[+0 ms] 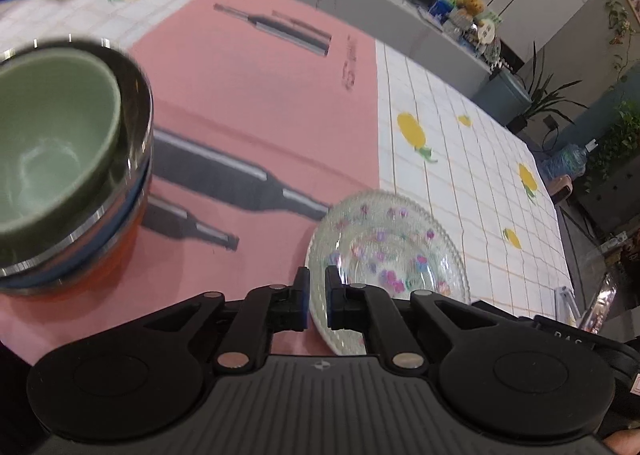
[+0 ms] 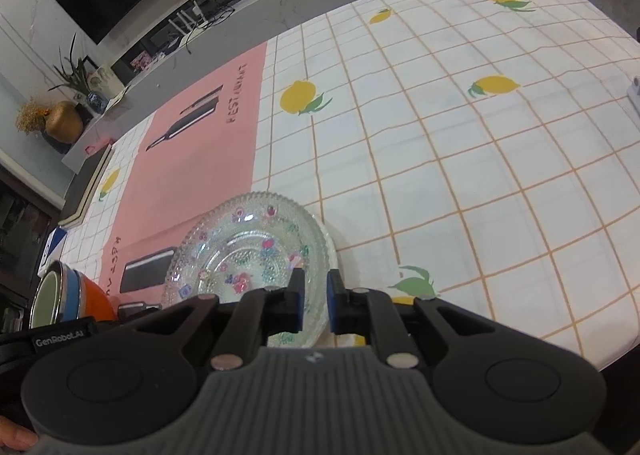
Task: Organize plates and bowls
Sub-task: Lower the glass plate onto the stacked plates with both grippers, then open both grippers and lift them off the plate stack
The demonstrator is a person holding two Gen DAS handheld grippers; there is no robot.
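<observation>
left wrist view: left tongs (image 1: 318,289) narrowed on the near-left rim of the glass plate (image 1: 394,239), pinching it, plate on the tabletop (image 1: 460,159) at the edge of the pink mat (image 1: 256,95). left of plate, stacked bowls (image 1: 60,159), green one inside.

right wrist view: right tongs (image 2: 316,293) pinching the same plate's (image 2: 248,251) near-right rim; bowl stack (image 2: 68,297) left of plate.

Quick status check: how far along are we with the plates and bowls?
Bowls look done: the green bowl sits nested in the bowl stack on the pink mat. In hand: both the left hand-held gripper and right hand-held gripper pinch the rim of the glass plates, apparently two stacked. Left: setting the plates in their final spot and releasing.
</observation>
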